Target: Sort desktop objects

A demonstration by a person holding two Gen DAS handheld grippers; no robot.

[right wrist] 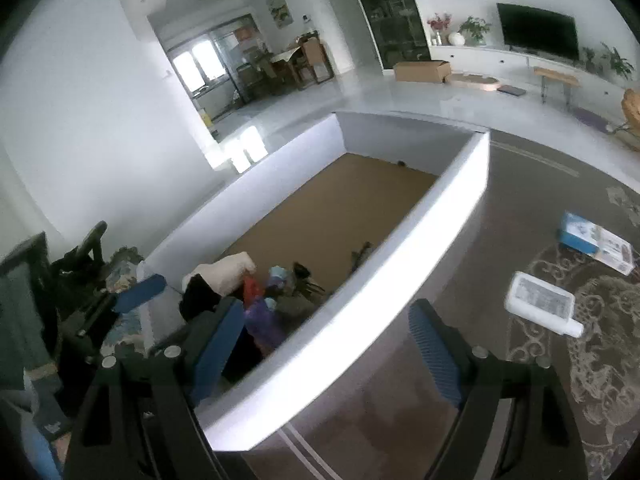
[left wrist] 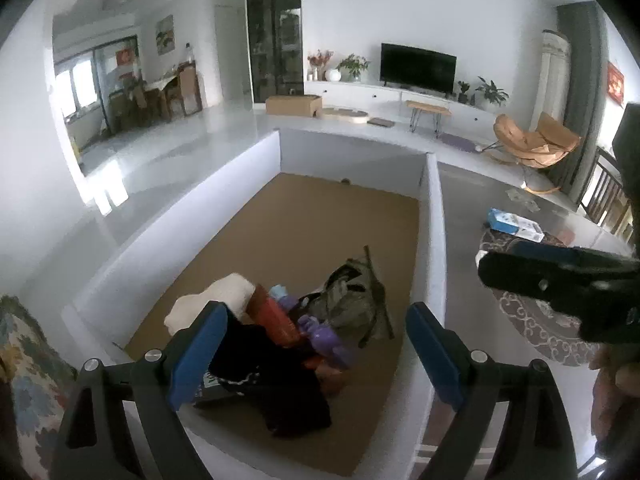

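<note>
The left gripper point(left wrist: 312, 354) hangs above the white-walled box point(left wrist: 434, 216), jaws spread wide and empty, pointing down at a heap of clothes point(left wrist: 296, 320) on its brown floor. The right gripper point(right wrist: 324, 348), also spread and empty, straddles the box's near wall.

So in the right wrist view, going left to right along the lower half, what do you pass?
Left gripper → black cloth → red item → white box wall → white flat container → blue carton on the rug.
</note>
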